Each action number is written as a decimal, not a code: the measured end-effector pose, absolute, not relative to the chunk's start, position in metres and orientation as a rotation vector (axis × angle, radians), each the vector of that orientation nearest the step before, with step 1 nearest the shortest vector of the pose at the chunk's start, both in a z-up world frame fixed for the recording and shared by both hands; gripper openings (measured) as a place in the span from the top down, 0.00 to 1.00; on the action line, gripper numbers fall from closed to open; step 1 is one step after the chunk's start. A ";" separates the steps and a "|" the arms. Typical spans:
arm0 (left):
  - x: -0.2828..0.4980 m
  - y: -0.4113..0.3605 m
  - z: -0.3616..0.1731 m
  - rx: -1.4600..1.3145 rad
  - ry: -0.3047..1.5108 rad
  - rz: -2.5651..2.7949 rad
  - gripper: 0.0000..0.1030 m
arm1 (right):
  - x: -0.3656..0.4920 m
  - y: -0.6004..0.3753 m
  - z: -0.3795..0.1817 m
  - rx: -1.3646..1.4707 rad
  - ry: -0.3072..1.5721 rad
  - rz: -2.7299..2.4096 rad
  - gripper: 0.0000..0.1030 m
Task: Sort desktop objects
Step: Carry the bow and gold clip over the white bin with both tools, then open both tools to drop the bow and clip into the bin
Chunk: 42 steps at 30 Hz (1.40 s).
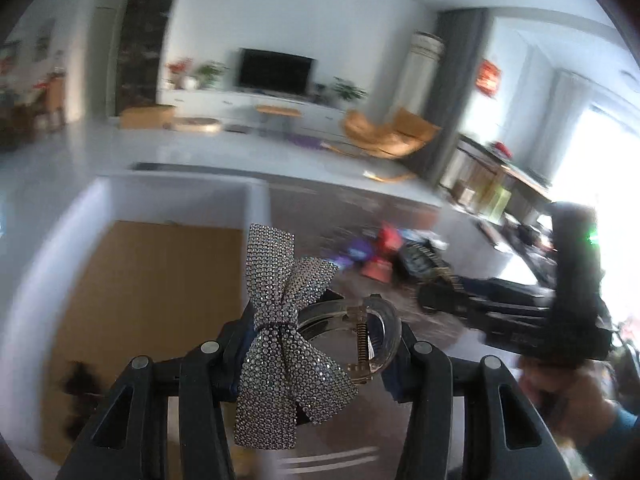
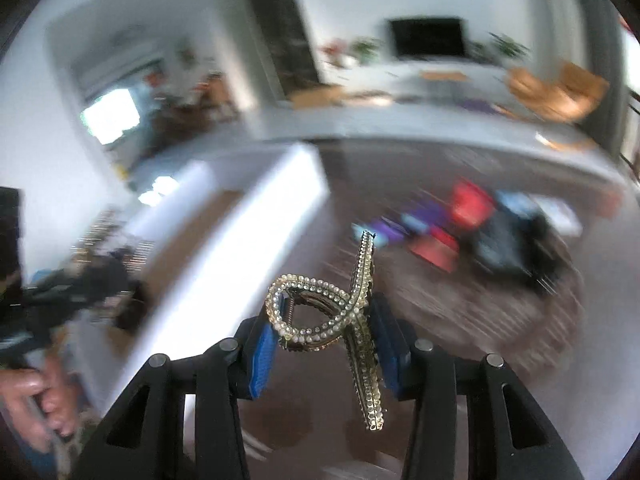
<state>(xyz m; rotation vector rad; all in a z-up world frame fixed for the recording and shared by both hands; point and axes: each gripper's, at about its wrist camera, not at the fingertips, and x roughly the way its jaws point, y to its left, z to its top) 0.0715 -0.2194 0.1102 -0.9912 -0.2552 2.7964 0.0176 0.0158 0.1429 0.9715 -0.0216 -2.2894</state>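
Two hair clips are up: one rhinestone bow clip (image 1: 286, 344) and one looped rhinestone clip (image 2: 340, 320). One white tray (image 1: 256, 200) at ten o'clock.

Both grippers point down and forward — left gripper (image 1: 316, 344) and right gripper (image 2: 326, 344) each clamped around something.

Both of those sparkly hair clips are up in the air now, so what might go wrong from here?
The rhinestone bow clip sits off-centre in the left gripper, its bow hanging past the jaws, so it might twist or slip. The looped rhinestone clip is pinched only at its middle by the right gripper; it may swing out before reaching the white box.
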 end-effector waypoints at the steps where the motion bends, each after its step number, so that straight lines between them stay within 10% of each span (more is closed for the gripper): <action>1: 0.072 -0.236 0.110 -1.007 -0.257 2.837 0.51 | 0.019 -0.003 0.149 0.953 -0.017 -2.257 0.57; 13: 0.071 -0.384 0.017 -1.683 -0.365 2.976 0.38 | 0.033 -0.209 0.103 1.038 0.236 -1.956 0.55; 17: 0.073 -0.391 0.005 -1.775 -0.333 2.978 0.14 | 0.041 -0.230 0.092 1.051 0.335 -1.964 0.19; 21: 0.080 -0.388 0.010 -1.705 -0.384 3.014 0.14 | 0.052 -0.223 0.102 0.952 0.381 -2.001 0.15; 32: 0.096 -0.293 0.066 -1.242 -0.259 3.060 0.14 | 0.033 -0.063 0.102 0.698 0.327 -2.494 0.00; 42: 0.085 -0.127 0.108 -0.984 -0.154 2.691 0.01 | -0.019 0.143 -0.004 1.201 0.425 -2.734 0.00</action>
